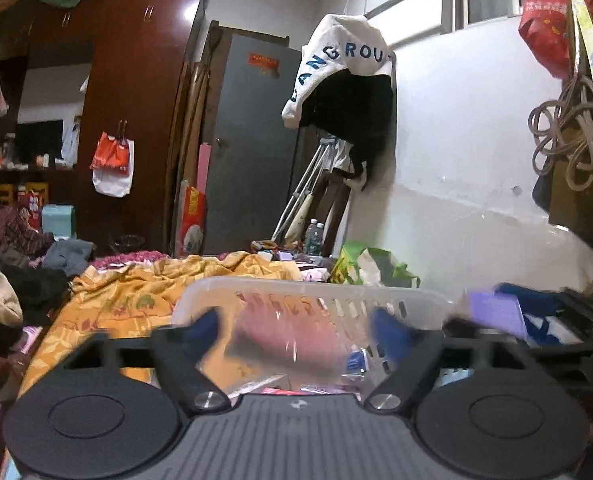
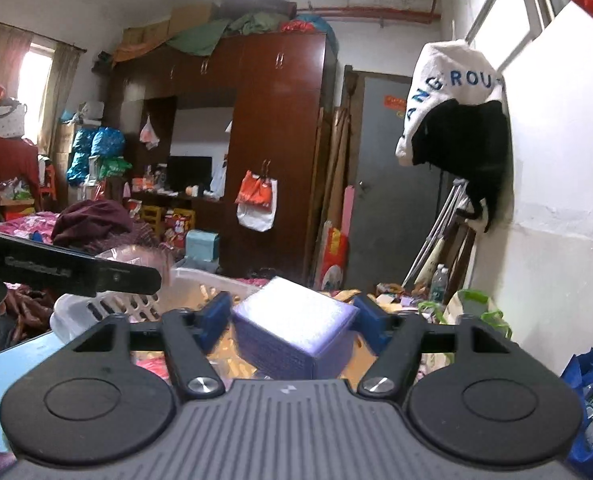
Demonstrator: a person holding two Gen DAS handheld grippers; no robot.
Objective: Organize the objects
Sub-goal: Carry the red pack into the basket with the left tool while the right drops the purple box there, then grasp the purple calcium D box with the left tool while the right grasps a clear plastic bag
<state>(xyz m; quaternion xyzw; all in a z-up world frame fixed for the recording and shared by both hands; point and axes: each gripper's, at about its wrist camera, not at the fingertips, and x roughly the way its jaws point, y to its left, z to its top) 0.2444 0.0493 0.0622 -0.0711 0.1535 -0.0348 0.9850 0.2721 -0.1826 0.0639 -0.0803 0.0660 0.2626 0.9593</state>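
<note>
My left gripper point(image 1: 298, 332) stands open over a white slotted plastic basket point(image 1: 408, 300) on the bed. A blurred clear plastic bag with something pink inside point(image 1: 288, 340) sits between its blue fingertips without touching either. My right gripper point(image 2: 292, 316) is open too. A purple box point(image 2: 296, 328) lies between its blue fingertips, with a narrow gap on each side. That box point(image 1: 492, 312) also shows at the right in the left wrist view, beside the basket. In the right wrist view the basket point(image 2: 200, 280) lies to the left, under the black body of the left gripper point(image 2: 76, 272).
An orange patterned blanket point(image 1: 136, 296) covers the bed, with piled clothes point(image 1: 12, 288) on the left. A white wall point(image 1: 476, 160) with a hanging jacket point(image 1: 348, 80) runs along the right. Green bags point(image 2: 472, 304) and a blue bag of bottles point(image 2: 592, 400) sit by it.
</note>
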